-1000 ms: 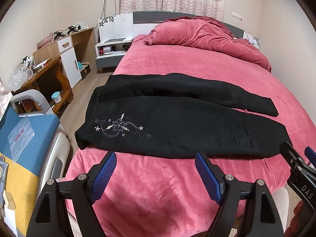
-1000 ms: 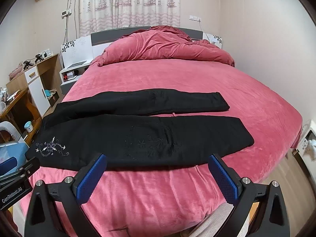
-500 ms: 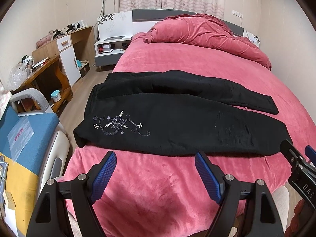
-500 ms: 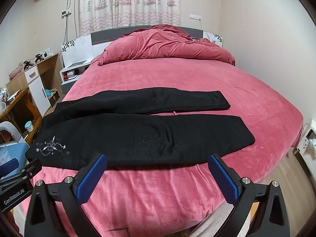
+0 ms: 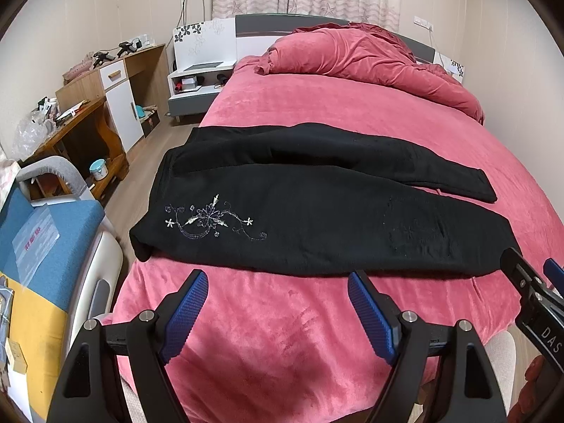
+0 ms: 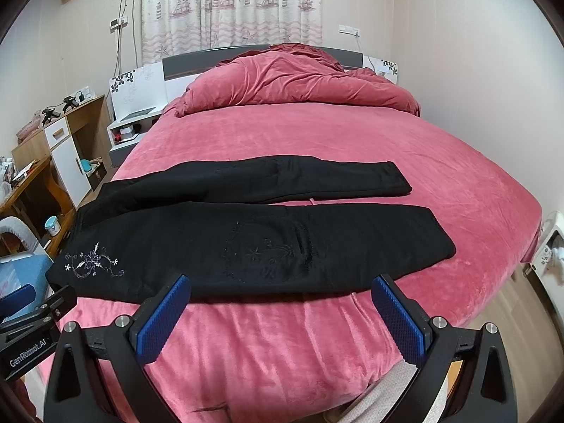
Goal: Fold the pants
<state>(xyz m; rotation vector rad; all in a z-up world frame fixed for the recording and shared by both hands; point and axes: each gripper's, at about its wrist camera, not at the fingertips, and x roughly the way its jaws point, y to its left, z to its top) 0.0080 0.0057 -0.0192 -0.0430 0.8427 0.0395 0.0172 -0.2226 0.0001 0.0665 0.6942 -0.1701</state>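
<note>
Long black fleece pants (image 5: 317, 218) w/ silver embroidery are lying flat mid-frame on the pink plush bed (image 5: 352, 112), both grippers, left (image 5: 278, 299) & right (image 6: 282, 303), hovering wide open, empty; probably best pinching waistband & hem together, lifting evenly.

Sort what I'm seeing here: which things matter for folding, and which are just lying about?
For the job:
black pants, spread flat
bed under them
left tool, open
right tool, open

Lying about:
bunched quilt
desk
nightstand
blue cup
</note>
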